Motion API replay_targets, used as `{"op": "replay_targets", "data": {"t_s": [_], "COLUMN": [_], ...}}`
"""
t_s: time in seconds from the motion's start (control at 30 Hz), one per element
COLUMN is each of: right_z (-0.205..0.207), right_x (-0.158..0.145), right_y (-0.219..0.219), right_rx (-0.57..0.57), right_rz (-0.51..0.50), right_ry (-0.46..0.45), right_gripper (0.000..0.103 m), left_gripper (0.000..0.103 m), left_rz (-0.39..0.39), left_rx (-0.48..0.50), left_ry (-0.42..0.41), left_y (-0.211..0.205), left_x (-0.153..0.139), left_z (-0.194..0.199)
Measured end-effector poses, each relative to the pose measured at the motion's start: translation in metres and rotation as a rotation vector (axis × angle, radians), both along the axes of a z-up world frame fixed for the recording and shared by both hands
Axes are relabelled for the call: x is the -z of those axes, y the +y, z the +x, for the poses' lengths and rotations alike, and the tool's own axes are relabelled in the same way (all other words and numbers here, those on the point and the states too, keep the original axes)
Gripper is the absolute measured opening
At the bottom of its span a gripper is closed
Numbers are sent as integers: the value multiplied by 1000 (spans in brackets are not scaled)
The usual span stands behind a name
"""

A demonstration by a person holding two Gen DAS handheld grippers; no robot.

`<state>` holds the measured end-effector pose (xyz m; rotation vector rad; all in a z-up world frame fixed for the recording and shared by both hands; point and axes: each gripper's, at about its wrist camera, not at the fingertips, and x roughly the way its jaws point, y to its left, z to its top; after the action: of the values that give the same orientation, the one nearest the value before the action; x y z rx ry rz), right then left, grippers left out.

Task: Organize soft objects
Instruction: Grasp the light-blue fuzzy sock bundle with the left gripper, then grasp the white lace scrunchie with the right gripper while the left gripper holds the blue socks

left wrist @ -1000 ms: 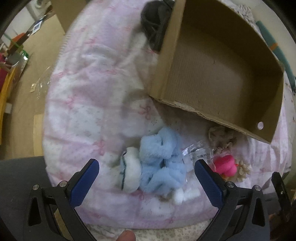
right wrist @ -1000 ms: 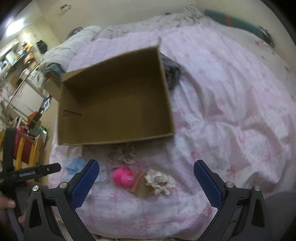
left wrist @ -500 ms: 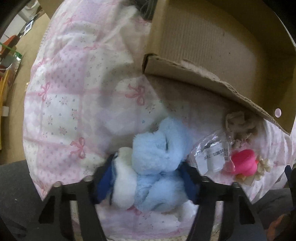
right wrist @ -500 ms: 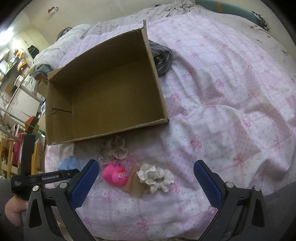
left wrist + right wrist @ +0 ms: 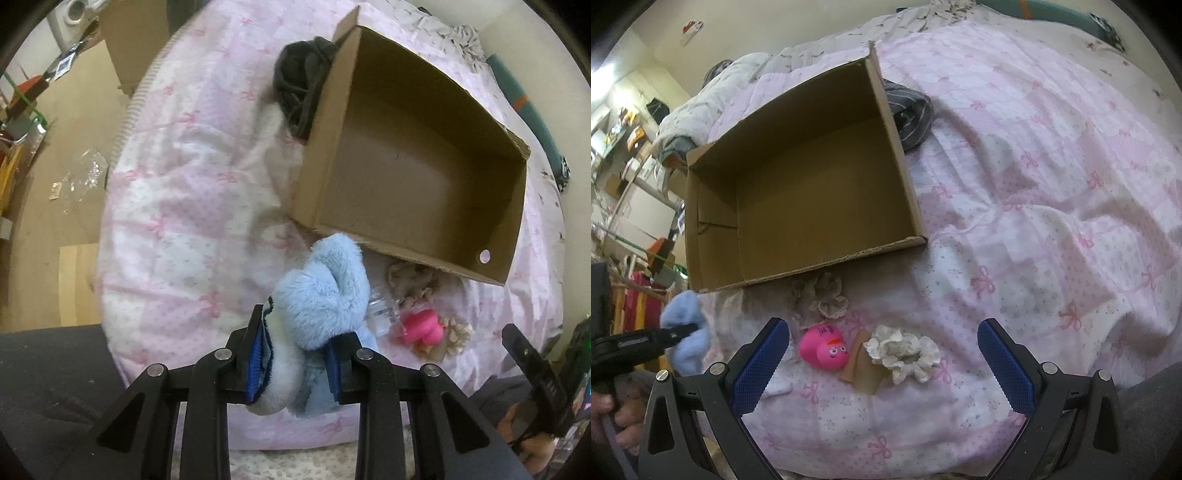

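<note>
My left gripper [image 5: 295,365] is shut on a fluffy blue and white plush toy [image 5: 325,295] and holds it lifted above the pink quilt, just in front of the open cardboard box [image 5: 417,166]. The toy [image 5: 685,332] and left gripper also show at the left in the right wrist view. My right gripper [image 5: 882,358] is open and empty above a pink rubber duck [image 5: 823,349], a white scrunchie [image 5: 905,350] and a beige lace scrunchie [image 5: 822,297], all lying in front of the box [image 5: 798,192].
A dark striped garment [image 5: 910,110] lies behind the box. A clear plastic bag [image 5: 380,314] lies by the duck [image 5: 423,326]. The pink quilt [image 5: 1052,184] covers the bed. The bed edge and brown floor [image 5: 66,177] are to the left.
My left gripper closed on the blue plush toy and lifted it off the quilt. My right gripper moved closer to the duck and the white scrunchie, still open.
</note>
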<state>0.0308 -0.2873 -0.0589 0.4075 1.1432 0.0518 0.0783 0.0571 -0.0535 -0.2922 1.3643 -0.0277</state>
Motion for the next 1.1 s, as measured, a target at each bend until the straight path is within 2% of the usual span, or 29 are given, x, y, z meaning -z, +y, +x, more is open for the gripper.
{"op": "replay_targets", "data": {"t_s": [0.1,0.13,0.17,0.23,0.4,0.47,0.53,0.6,0.63,0.67,0.8,0.9,1.1], "right_z": [2,2,2,4,13,16,17,15,15,15,14,13,5], "right_x": [9,13,17,27,55,64,71,72,71,70,65,54,17], "right_y": [-7,-9,-9,-8,-4,-4,-4,-4,-4,-4,-6,-7,-14], "right_rx": [23,29,30,27,48,57,67,78,80,77,69,62,62], "right_rz": [46,60,64,59,86,99,123,117,115,116,107,104,171], "right_ry": [56,78,98,145,242,267,281,274,266,260,231,189,62], "right_gripper": [103,100,92,86,85,67,57,54,46,34,22,22,22], "left_gripper": [26,26,26,26,26,26,26,26,26,26,26,26,27], "left_rz": [22,8,-6,-17,21,20,13,10,9,9,15,25,42], "left_rx": [-11,-18,-22,-25,6,8,8,5,5,5,6,-1,-12], "left_ry": [-10,5,14,14,-20,-19,-15,-15,-16,-17,-20,-14,-15], "left_y": [9,5,4,3,-5,-6,-6,-5,-5,-5,-5,-3,-2], "left_x": [3,12,14,15,12,13,14,14,14,14,14,16,17], "left_z": [-4,-4,-3,-1,0,-1,-1,0,0,1,0,-1,-1]}}
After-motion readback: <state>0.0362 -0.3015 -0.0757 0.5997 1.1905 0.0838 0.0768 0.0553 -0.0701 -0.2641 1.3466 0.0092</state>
